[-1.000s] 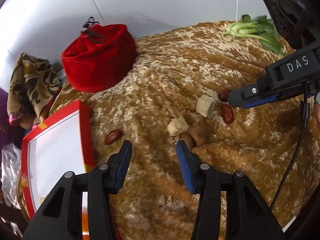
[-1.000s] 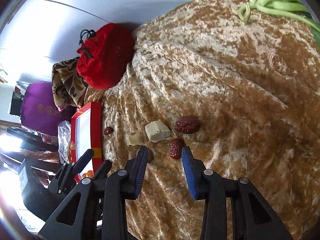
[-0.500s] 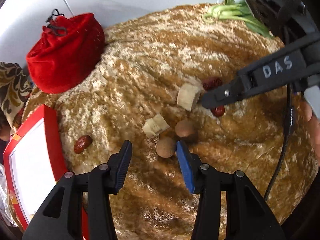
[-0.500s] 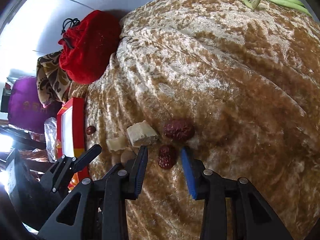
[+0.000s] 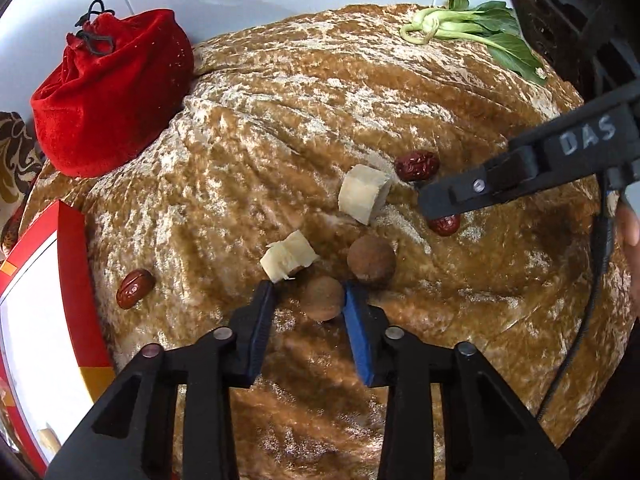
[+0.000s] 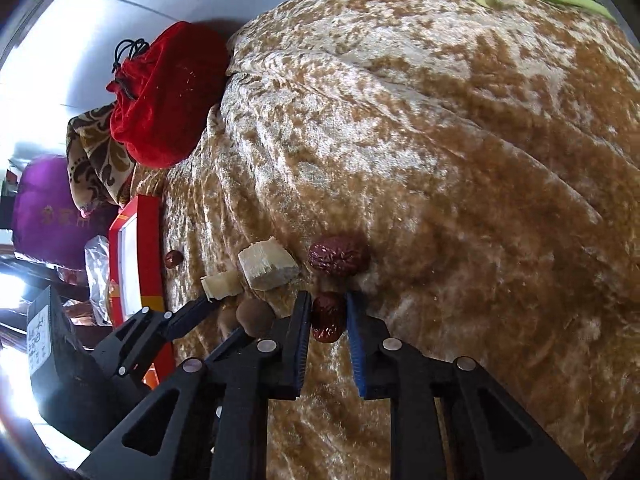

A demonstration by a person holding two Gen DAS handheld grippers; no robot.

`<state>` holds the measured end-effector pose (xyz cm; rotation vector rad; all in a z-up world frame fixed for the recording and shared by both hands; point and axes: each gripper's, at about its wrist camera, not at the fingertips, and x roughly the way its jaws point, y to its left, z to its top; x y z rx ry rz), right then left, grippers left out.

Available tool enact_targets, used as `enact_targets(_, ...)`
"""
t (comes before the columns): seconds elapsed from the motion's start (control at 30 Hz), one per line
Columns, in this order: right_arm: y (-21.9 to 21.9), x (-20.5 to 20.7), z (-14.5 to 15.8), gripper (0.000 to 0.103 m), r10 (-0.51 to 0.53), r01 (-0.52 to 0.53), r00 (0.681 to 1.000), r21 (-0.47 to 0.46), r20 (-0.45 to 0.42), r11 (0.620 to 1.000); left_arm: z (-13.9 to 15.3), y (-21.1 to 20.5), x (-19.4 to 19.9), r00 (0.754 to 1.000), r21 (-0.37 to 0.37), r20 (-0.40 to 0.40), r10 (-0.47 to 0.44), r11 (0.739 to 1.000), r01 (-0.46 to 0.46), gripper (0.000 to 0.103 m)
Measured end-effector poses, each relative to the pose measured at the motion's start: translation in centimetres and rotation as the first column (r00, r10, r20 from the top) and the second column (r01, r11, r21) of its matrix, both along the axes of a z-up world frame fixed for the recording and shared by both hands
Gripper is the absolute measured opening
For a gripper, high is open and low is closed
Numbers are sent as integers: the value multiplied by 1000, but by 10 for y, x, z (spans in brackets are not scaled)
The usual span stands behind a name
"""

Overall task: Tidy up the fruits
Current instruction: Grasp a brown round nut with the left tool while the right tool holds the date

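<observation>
On the brown velvet cloth (image 5: pixel 320 100), a round brown longan (image 5: pixel 322 298) lies between the fingers of my left gripper (image 5: pixel 309 300). The jaws are closing; the right blue pad touches the fruit and a gap shows on the left. A second longan (image 5: pixel 371 258) sits just beyond. My right gripper (image 6: pixel 328 304) is shut on a red date (image 6: pixel 328 316) that rests on the cloth. Another date (image 6: pixel 338 256) lies just ahead of it. A third date (image 5: pixel 135 288) lies apart at the left. Two pale cut chunks (image 5: pixel 364 194) (image 5: pixel 288 256) lie among the fruit.
A red velvet drawstring pouch (image 5: pixel 112 92) stands at the back left. A red-rimmed white box (image 5: pixel 68 280) borders the cloth on the left. Leafy greens (image 5: pixel 480 28) lie at the far right. A patterned cloth (image 6: pixel 92 152) and a purple bag (image 6: pixel 44 208) sit beyond the pouch.
My left gripper came down over the near longan and its jaws narrowed around it. My right gripper's jaws closed onto the red date.
</observation>
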<state>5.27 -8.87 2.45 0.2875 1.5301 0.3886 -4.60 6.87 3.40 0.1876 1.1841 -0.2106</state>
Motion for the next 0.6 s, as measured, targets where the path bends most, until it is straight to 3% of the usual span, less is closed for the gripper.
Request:
enact_targets(0.2,-18,1,16,18,-31,31,1000,62,-3,998,-1,-6,5,1000,1,0,-10,1000,10,19)
enact_targets(0.6,-49,4,48,18,-94,88,995,131,38,987,34,25,-12,997,-17,73,31,999,-30,19)
